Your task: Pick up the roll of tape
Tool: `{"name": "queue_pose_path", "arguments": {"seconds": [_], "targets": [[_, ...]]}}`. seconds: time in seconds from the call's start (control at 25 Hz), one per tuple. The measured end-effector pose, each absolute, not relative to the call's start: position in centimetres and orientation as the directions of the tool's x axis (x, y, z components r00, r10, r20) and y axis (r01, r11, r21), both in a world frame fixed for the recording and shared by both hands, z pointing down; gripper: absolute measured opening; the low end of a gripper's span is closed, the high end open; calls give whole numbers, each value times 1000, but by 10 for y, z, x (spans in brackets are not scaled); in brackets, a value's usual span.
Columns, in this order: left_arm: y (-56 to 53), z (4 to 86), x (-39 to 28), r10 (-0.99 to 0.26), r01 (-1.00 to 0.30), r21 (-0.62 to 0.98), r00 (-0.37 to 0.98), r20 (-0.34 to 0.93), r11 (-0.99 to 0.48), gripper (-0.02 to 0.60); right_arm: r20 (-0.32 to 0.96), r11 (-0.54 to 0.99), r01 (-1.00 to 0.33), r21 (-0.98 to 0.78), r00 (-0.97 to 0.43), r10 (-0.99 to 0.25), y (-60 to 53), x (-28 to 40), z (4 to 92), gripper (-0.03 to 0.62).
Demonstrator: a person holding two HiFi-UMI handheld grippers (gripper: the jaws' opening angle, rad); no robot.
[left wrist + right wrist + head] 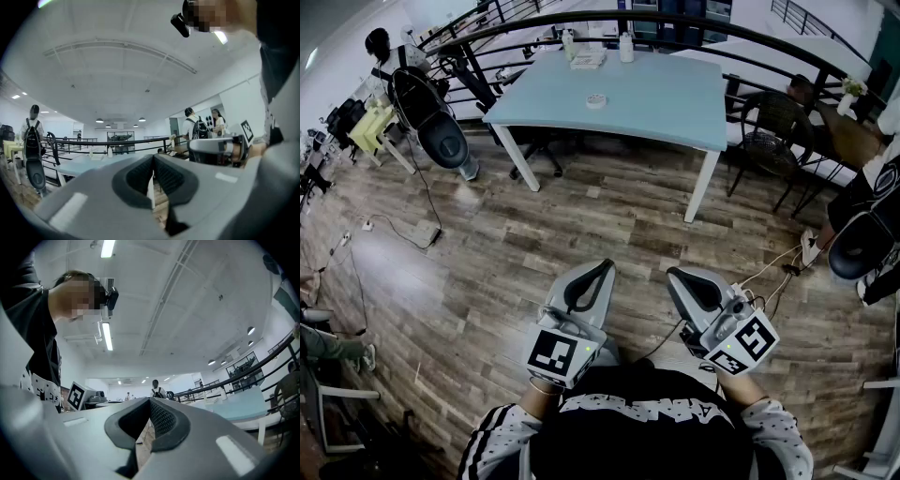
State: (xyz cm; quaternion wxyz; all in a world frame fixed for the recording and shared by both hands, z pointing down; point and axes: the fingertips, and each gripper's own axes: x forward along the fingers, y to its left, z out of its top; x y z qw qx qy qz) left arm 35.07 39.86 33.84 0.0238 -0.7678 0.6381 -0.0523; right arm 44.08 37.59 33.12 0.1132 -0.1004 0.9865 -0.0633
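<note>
A small pale roll of tape (595, 100) lies flat on the light blue table (675, 103), far across the wooden floor. I hold both grippers close to my body, well short of the table. My left gripper (605, 266) is shut with nothing between its tips, and my right gripper (674, 275) is shut and empty too. In the left gripper view the left gripper (152, 160) points level toward the table (89, 162). In the right gripper view the right gripper (150, 403) tilts slightly upward, with the table (236, 407) at the right. The tape does not show in either gripper view.
Bottles (625, 47) and small items stand at the table's far edge. A black railing (694, 33) curves behind it. Chairs stand at the left (431, 117) and right (773, 122). Cables (773, 272) lie on the floor. People stand in the background (196, 126).
</note>
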Motion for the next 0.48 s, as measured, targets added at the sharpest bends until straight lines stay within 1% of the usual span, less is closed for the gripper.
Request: {"name": "queue_pose_path", "arguments": {"seconds": [0.24, 0.48], "targets": [[390, 338, 350, -980, -976, -99, 188, 62, -193, 0, -213, 968, -183, -172, -952, -218, 367, 438, 333, 2], [382, 342, 332, -984, -980, -101, 169, 58, -174, 0, -223, 964, -182, -192, -949, -223, 353, 423, 335, 2]]}}
